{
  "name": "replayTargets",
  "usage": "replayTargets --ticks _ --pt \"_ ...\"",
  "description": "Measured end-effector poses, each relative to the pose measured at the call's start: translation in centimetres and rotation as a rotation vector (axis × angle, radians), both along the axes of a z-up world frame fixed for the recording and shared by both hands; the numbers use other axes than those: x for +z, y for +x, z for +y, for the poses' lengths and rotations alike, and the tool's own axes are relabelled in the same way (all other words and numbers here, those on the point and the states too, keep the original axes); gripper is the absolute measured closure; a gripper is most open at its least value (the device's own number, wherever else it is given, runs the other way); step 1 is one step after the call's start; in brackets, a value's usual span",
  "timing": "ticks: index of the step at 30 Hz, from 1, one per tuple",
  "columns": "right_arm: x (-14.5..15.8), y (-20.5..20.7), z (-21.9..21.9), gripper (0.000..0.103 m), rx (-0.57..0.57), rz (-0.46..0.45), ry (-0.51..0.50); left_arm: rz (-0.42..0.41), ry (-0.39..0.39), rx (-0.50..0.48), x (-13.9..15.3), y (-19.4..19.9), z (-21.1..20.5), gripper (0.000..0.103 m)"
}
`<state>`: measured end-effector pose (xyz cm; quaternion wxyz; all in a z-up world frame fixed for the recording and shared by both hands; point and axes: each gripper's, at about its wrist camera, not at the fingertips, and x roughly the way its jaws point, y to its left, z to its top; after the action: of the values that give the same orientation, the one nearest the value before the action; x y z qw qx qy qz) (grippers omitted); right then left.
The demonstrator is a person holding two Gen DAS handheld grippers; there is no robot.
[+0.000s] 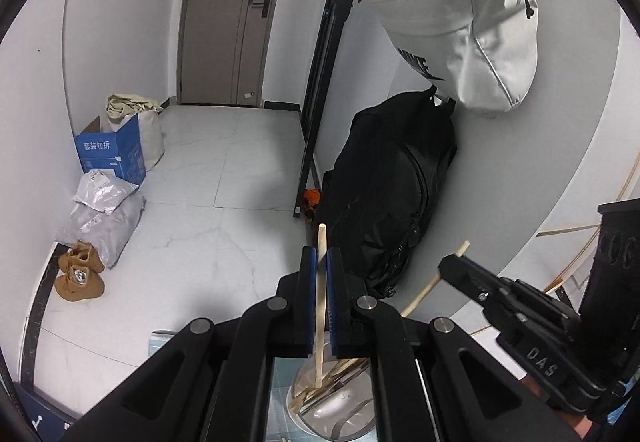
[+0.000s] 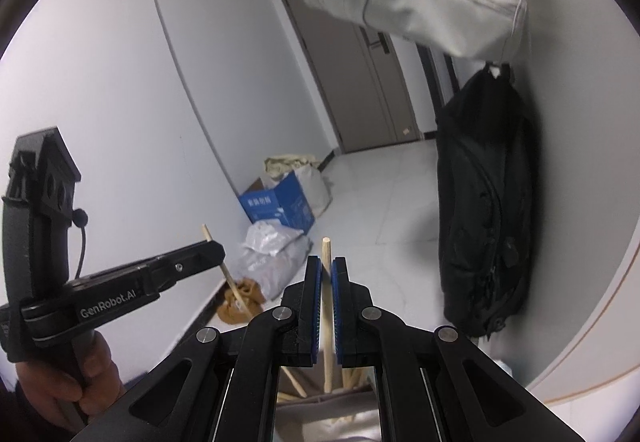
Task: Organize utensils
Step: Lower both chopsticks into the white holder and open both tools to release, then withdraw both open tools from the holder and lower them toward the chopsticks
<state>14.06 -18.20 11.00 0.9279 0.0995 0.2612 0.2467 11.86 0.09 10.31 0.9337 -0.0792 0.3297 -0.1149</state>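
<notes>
In the left wrist view, the left gripper (image 1: pixel 322 262) is clamped on a wooden chopstick (image 1: pixel 320 318) whose lower end dips into a clear container (image 1: pixel 340 402) of utensils. In the right wrist view, the right gripper (image 2: pixel 327 274) pinches another chopstick (image 2: pixel 327 314) upright above the same spot.

The tiled floor (image 1: pixel 208 210) ahead lies open up to the closed door (image 1: pixel 236 14). Along the left wall a blue box (image 1: pixel 110 154), grey parcels (image 1: pixel 104 214) and brown shoes (image 1: pixel 80 274) narrow that side. To the right a black bag (image 1: pixel 392 194) hangs against the curved wall and a white bag (image 1: pixel 460 22) hangs above it, both crowding the space overhead. Below, a container (image 1: pixel 340 402) of wooden sticks sits between the two grippers, which stand near each other, each closed on a stick.
</notes>
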Motion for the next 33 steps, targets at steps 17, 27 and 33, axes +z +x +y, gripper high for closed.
replayTargets --ticks 17,27,33 --pt "-3.9 0.3 1.5 0.098 0.061 0.117 -0.048 0.090 0.006 -0.089 -3.3 -0.3 -1.0 0.102" --pt "-4.8 -0.2 0.8 0.095 0.073 0.167 -0.015 0.158 -0.030 -0.121 -3.1 -0.8 -0.7 0.101" --pt "-3.4 -2.0 -0.4 0.059 0.028 0.121 0.025 0.145 -0.046 -0.076 -2.0 -1.8 0.0 0.086"
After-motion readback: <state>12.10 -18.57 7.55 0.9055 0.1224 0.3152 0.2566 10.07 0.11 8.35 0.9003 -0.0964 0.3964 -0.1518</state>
